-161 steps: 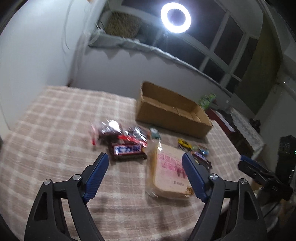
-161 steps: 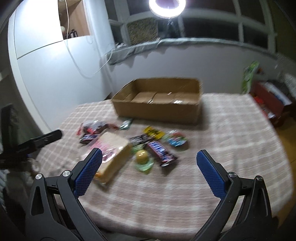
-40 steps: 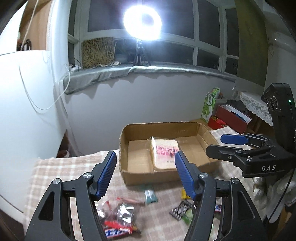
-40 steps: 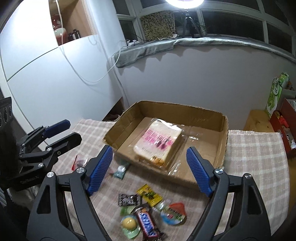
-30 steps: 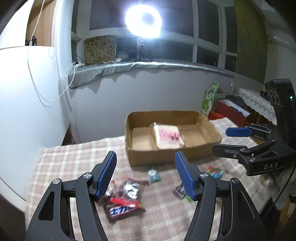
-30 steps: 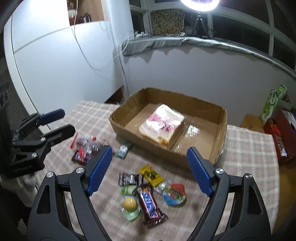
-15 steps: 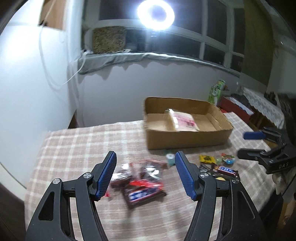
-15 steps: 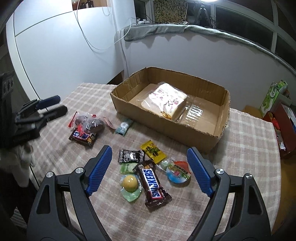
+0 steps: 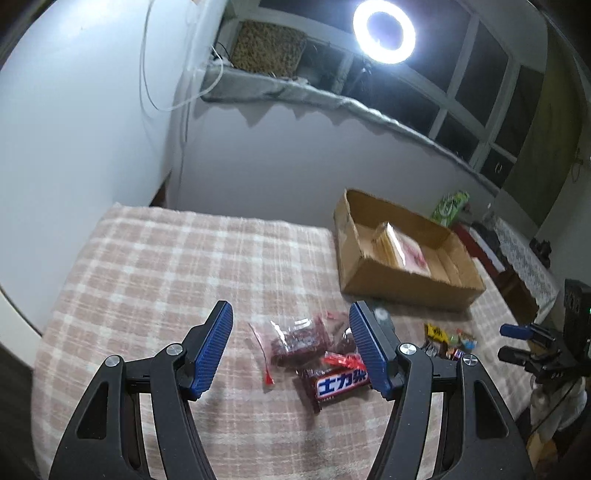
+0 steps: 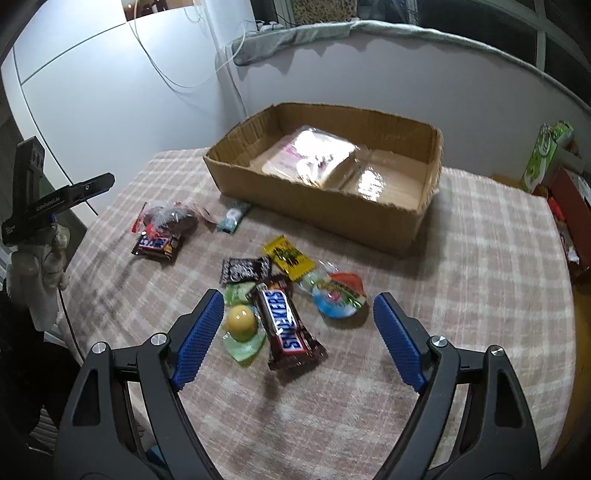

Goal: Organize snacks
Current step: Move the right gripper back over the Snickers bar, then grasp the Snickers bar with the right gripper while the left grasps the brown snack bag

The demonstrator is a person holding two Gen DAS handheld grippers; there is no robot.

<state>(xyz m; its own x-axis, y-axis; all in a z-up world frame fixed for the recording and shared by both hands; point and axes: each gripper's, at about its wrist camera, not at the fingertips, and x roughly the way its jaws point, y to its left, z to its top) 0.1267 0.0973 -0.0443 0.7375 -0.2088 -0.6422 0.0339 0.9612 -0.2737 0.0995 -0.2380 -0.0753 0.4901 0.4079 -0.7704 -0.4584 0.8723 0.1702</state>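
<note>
Snacks, assorted, loose on checked counter (image 10: 480, 258). Snickers bar (image 10: 286, 325), lower centre of right view: brown glossy wrapper, blue lettering, lying lengthwise; judged light, fairly stiff, film slippery, best taken across its narrow middle. Yellow ball candy (image 10: 241, 321) on green wrapper, touching bar's left side; round, likely to roll or slip from a pinch. Jelly cup (image 10: 338, 297), right of bar: red, green and blue foil top, judged soft-walled. Yellow sachet (image 10: 289, 257) and black sachet (image 10: 244, 270) just above; flat, flimsy, take by an edge. Teal sweet (image 10: 232, 216) near box front. Clear bags of dark sweets (image 9: 299, 338) with second bar, blue label (image 9: 341, 384), centre-low in left view; crinkly, limp, red tie trailing.

Cardboard box (image 10: 325, 206), upper centre, open-topped, holds wrapped sliced bread (image 10: 314, 157); squashy, already stowed.

Right tongs (image 10: 299, 339) spread wide, empty, straddling Snickers group. Left tongs (image 9: 291, 350) likewise parted, empty, framing clear bags.

Ring light (image 9: 384, 31), upper right, left view.
</note>
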